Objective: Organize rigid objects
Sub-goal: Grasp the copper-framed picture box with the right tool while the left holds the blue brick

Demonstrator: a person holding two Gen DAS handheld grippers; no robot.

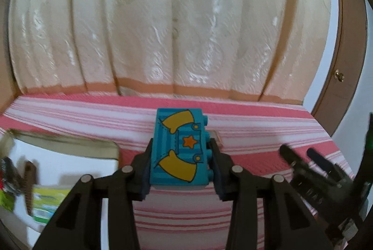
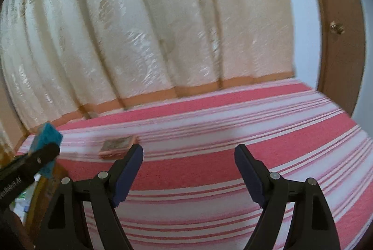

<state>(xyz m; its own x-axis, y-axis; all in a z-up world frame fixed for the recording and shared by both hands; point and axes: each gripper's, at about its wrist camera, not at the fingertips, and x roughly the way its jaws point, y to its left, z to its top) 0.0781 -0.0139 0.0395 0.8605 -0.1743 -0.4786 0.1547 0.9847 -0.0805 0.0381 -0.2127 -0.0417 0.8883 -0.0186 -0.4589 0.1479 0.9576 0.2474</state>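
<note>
Brick (image 1: 180,148), teal with yellow shapes and an orange star, is sitting clamped between the pads of the left gripper (image 1: 179,163), whose jaws are pressing on its two sides and holding it clear above the striped cloth (image 1: 244,133). At nine o'clock from that gripper a white tray (image 1: 70,156) is lying with blurred items inside. At three o'clock the right gripper (image 1: 300,156) is showing, dark and blurred. In its own view the right gripper (image 2: 188,156) is standing wide open with nothing between its pads, hovering over the cloth. At eleven o'clock from it a small pink box (image 2: 117,147) is resting on the cloth. At twelve o'clock a cream curtain (image 2: 151,28) is hanging.
</note>
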